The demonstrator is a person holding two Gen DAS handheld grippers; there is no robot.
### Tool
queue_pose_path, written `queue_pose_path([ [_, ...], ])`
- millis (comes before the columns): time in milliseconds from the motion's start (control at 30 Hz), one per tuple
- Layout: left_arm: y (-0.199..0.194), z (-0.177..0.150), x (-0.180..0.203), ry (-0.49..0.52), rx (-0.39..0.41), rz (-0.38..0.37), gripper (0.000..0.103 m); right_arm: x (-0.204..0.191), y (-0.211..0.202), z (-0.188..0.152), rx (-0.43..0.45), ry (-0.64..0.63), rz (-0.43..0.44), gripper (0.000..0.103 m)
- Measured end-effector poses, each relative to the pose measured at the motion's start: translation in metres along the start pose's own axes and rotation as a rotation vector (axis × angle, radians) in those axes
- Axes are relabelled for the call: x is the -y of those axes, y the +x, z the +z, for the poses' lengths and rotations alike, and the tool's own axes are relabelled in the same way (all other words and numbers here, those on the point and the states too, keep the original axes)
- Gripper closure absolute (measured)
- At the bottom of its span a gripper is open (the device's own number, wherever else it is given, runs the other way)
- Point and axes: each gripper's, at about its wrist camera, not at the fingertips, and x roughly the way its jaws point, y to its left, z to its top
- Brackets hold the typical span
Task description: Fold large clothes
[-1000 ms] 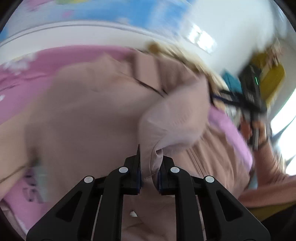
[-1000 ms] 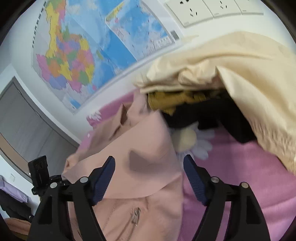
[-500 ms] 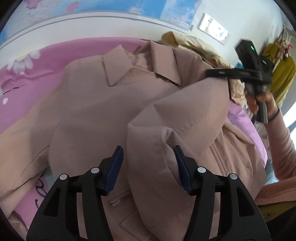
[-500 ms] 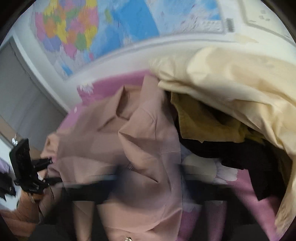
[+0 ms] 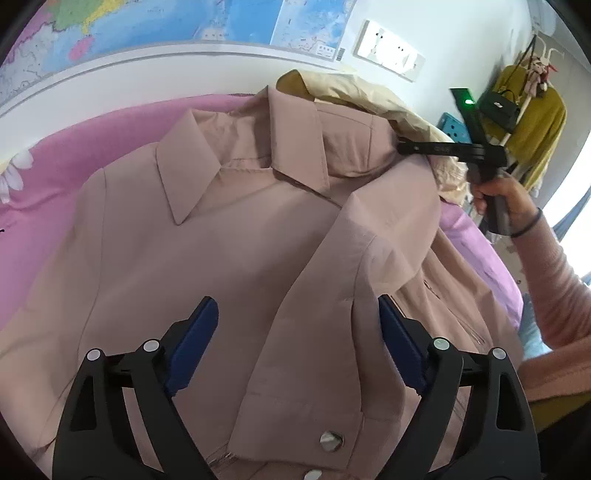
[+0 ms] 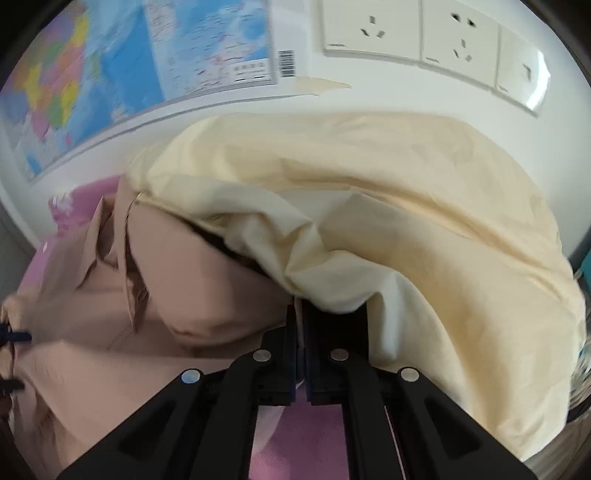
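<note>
Here, the pink bed cover [image 5: 122,140] spreads under everything, and your dusty-pink jacket [image 5: 207,251] lies flat on it, collar toward the wall with the map [image 5: 166,26], its right sleeve [image 5: 332,302] folded across the front. Beyond the jacket's right shoulder sits a heap of cream fabric [image 6: 388,206], touching the jacket, with a darker garment tucked beneath it. A mustard-yellow garment [image 5: 535,129] hangs on a rack at the far right. Your left hand-held gripper [image 5: 297,332] hovers over the folded sleeve with its jaws wide and opening; the sleeve lies between the blue pads [image 5: 195,339] but neither presses on it. Your right hand-held gripper [image 6: 300,332] is closed tight, pinching a thin edge of the jacket at the shoulder, right against the cream heap. Two silver snaps [image 5: 331,441] show near the sleeve cuff.
</note>
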Motion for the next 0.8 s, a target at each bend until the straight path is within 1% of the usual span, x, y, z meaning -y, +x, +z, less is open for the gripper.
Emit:
queue_pose_path([
  [100,-0.022,-0.012,-0.006,-0.011,0.037,-0.052,0.012,0.004,0.0,-0.003,-0.003,0.011,0.008,0.098],
  [167,-0.032,-0.021,-0.007,-0.017,0.048,-0.061,0.012,0.009,-0.004,-0.005,-0.004,0.027,0.029,0.098],
  [233,-0.037,-0.034,-0.005,-0.022,0.036,-0.058,0.012,0.014,-0.008,-0.002,-0.002,0.044,0.044,0.097],
  [267,-0.037,-0.041,-0.004,-0.025,0.025,-0.056,0.012,0.017,-0.012,-0.003,0.001,0.051,0.055,0.094],
  [300,-0.034,-0.046,-0.002,-0.026,0.007,-0.05,0.012,0.019,-0.015,-0.004,0.003,0.056,0.065,0.09],
  [333,-0.029,-0.05,-0.001,-0.026,-0.014,-0.042,0.012,0.021,-0.019,-0.007,0.008,0.061,0.084,0.088],
  [433,-0.002,-0.062,0.005,-0.007,-0.127,0.035,0.014,0.025,-0.034,-0.015,0.029,0.072,0.111,0.074],
  [467,0.006,-0.062,0.008,0.007,-0.148,0.062,0.014,0.026,-0.039,-0.018,0.037,0.08,0.132,0.068],
  [533,0.015,-0.062,0.012,0.029,-0.175,0.091,0.014,0.029,-0.052,-0.027,0.056,0.096,0.173,0.063],
  [567,0.018,-0.06,0.014,0.052,-0.173,0.112,0.016,0.028,-0.056,-0.03,0.058,0.096,0.191,0.06],
  [600,0.018,-0.058,0.016,0.07,-0.158,0.126,0.037,0.027,-0.061,-0.035,0.06,0.092,0.211,0.057],
  [633,0.018,-0.056,0.016,0.077,-0.147,0.131,0.054,0.026,-0.066,-0.041,0.061,0.086,0.22,0.055],
  [667,0.017,-0.053,0.013,0.07,-0.139,0.125,0.074,0.022,-0.067,-0.045,0.06,0.078,0.233,0.053],
  [700,0.014,-0.049,0.01,0.056,-0.122,0.129,0.089,0.017,-0.069,-0.05,0.057,0.066,0.245,0.053],
  [733,0.009,-0.043,0.007,0.057,-0.094,0.148,0.095,0.006,-0.066,-0.051,0.052,0.056,0.245,0.051],
  [800,0.001,-0.034,0.004,0.069,-0.05,0.199,0.097,0.001,-0.062,-0.053,0.046,0.042,0.231,0.048],
])
